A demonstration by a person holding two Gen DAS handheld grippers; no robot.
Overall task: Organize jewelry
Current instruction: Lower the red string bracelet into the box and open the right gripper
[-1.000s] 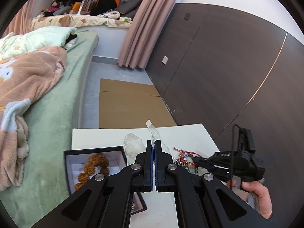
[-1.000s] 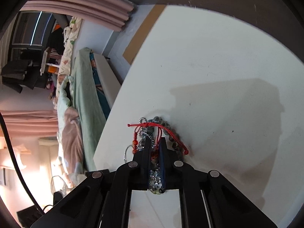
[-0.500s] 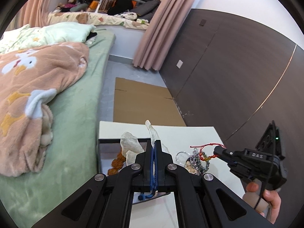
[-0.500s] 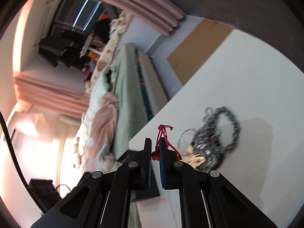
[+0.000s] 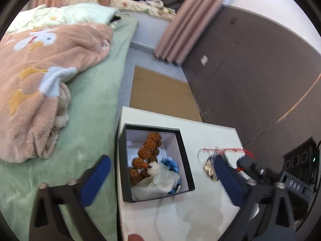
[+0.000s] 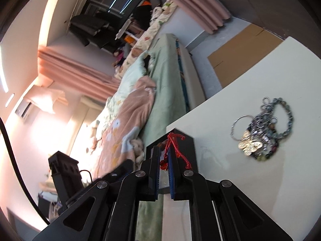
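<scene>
A black box [image 5: 181, 152] with a white inside stands on the white table [image 5: 200, 210]. It holds a brown bead bracelet [image 5: 146, 152] and a clear plastic bag [image 5: 158, 178] with a blue piece. My left gripper [image 5: 160, 170] hangs over the box, its jaws opening wide, touching nothing. My right gripper [image 6: 164, 150] is shut on a red cord bracelet [image 6: 174, 142] and holds it in the air near the box corner [image 6: 186, 140]. A tangled pile of silver chains and beads [image 6: 260, 136] lies on the table.
A bed with a green sheet [image 5: 90, 120] and a peach blanket [image 5: 40, 70] runs along the table's left side. Flat cardboard [image 5: 160, 94] lies on the floor beyond the table. A dark panelled wall [image 5: 250, 80] stands to the right.
My left gripper has opened and let go of the clear bag, which now lies in the box. My right gripper has lifted the red cord bracelet off the pile toward the box.
</scene>
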